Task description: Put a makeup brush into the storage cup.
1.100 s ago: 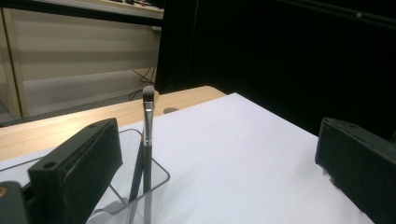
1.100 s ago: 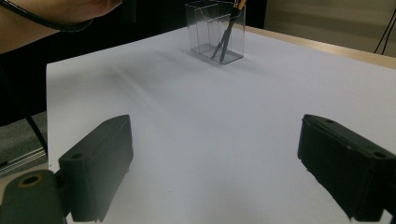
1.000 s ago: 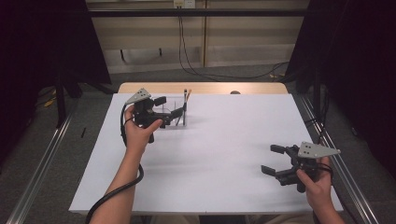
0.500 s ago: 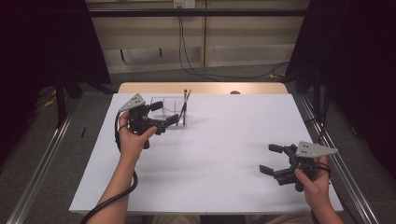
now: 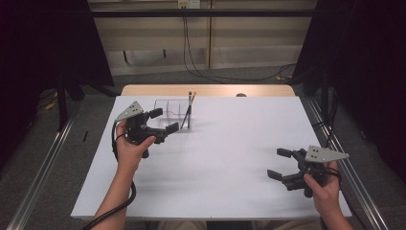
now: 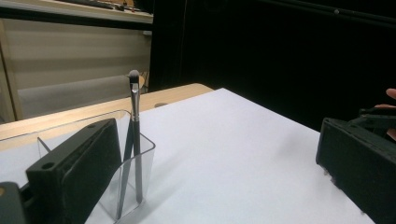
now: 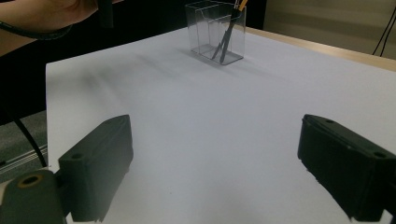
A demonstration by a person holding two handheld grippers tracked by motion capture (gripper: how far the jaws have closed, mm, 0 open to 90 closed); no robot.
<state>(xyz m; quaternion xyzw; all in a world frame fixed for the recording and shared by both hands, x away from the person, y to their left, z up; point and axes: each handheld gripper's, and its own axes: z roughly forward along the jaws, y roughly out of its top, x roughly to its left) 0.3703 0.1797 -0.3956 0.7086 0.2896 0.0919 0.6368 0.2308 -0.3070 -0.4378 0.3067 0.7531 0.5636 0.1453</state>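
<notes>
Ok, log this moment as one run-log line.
left hand-held gripper: open, beside holder | brushes: in holder | right hand-held gripper: open, over table

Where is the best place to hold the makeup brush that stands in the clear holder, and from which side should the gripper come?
Probably the upper handle of the makeup brush, just below its bristle tip. It leans in the clear holder, whose walls surround the lower shaft, so only the top is free. The left hand-held gripper, jaws open beside the holder, should come from above the rim.
</notes>
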